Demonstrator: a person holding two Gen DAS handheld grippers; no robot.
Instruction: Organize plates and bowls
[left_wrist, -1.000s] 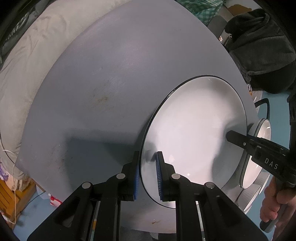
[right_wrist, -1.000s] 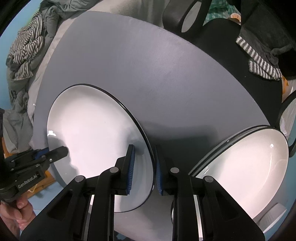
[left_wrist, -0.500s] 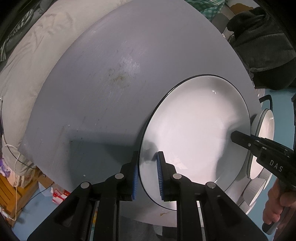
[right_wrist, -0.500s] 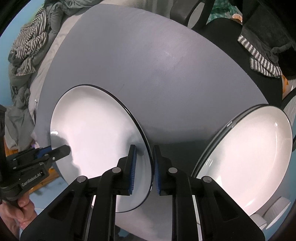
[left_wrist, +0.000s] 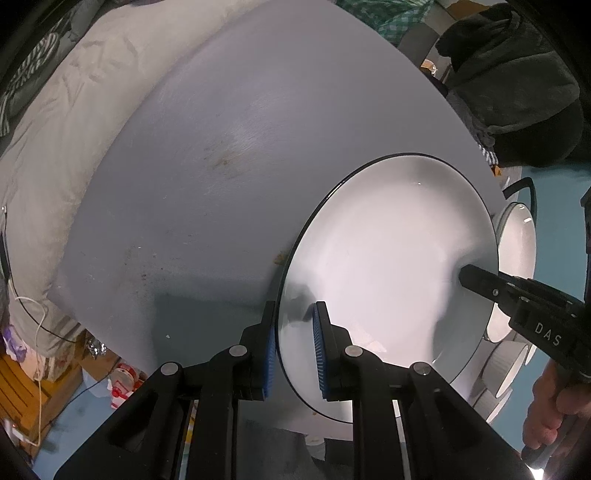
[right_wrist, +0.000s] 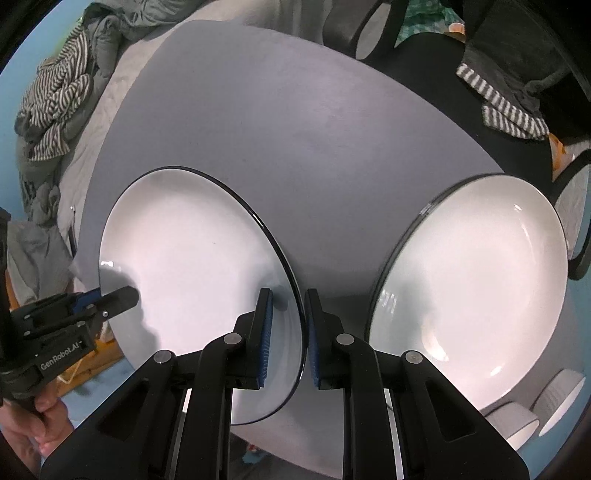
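Observation:
A large white plate with a dark rim (left_wrist: 391, 280) (right_wrist: 192, 266) hangs just above the grey round table (left_wrist: 221, 184) (right_wrist: 295, 147), casting a shadow on it. My left gripper (left_wrist: 293, 347) is shut on the plate's left rim. My right gripper (right_wrist: 288, 332) is shut on the opposite rim. Each gripper shows in the other's view: the right gripper (left_wrist: 467, 275) at the plate's far edge, the left gripper (right_wrist: 125, 295) at its left edge. A stack of similar plates (right_wrist: 469, 284) lies on the table to the right.
White bowls with dark rims (right_wrist: 513, 421) (left_wrist: 517, 251) stand by the table's right edge near the plate stack. Bedding (left_wrist: 55, 147) and striped clothes (right_wrist: 55, 103) lie left of the table. A dark chair with clothes (right_wrist: 498, 92) stands behind it.
Both grippers keep their hold on the plate. The plate has drifted slightly over the table together with them, and the right jaws have closed a little tighter on the rim.

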